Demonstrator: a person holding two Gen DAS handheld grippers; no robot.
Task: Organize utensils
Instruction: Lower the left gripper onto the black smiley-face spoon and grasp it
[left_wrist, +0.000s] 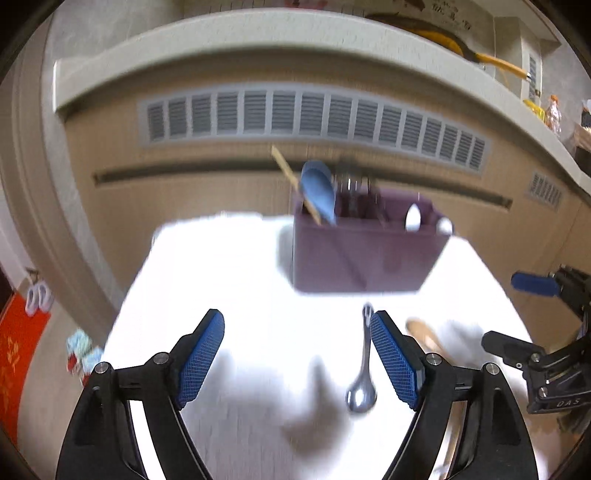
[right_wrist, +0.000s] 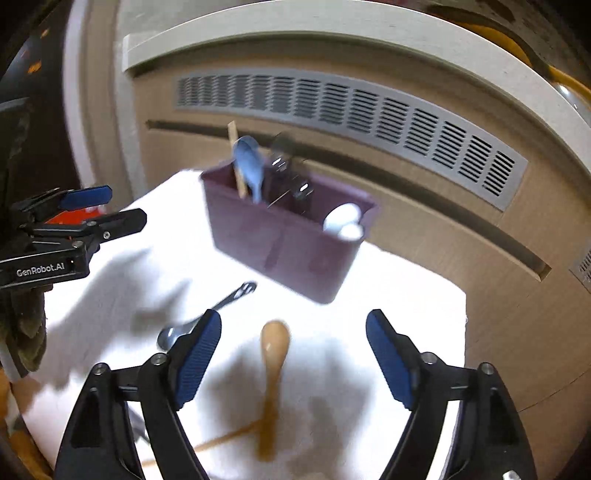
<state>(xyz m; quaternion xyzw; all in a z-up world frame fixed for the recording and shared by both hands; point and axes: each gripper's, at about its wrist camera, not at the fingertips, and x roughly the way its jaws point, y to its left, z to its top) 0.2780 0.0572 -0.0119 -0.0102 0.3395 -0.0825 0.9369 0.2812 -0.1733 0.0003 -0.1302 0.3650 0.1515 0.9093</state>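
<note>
A purple utensil holder (left_wrist: 369, 251) (right_wrist: 280, 240) stands at the far side of a white table. It holds a blue spoon (left_wrist: 319, 192) (right_wrist: 251, 166), a wooden stick, dark metal utensils and white spoons (left_wrist: 413, 218) (right_wrist: 341, 218). A metal spoon (left_wrist: 364, 376) (right_wrist: 207, 317) lies on the table beside my left gripper's right finger. A brown wooden spoon (right_wrist: 273, 373) (left_wrist: 424, 334) lies between my right gripper's fingers, below them. My left gripper (left_wrist: 297, 356) is open and empty. My right gripper (right_wrist: 293, 354) is open and empty.
The white table (left_wrist: 236, 266) (right_wrist: 406, 295) ends close behind the holder, with a wooden cabinet wall and grey vent (left_wrist: 314, 114) beyond. A thin wooden stick (right_wrist: 225, 437) lies near the front. Each gripper shows in the other's view, the right one (left_wrist: 546, 343) and the left one (right_wrist: 66, 229).
</note>
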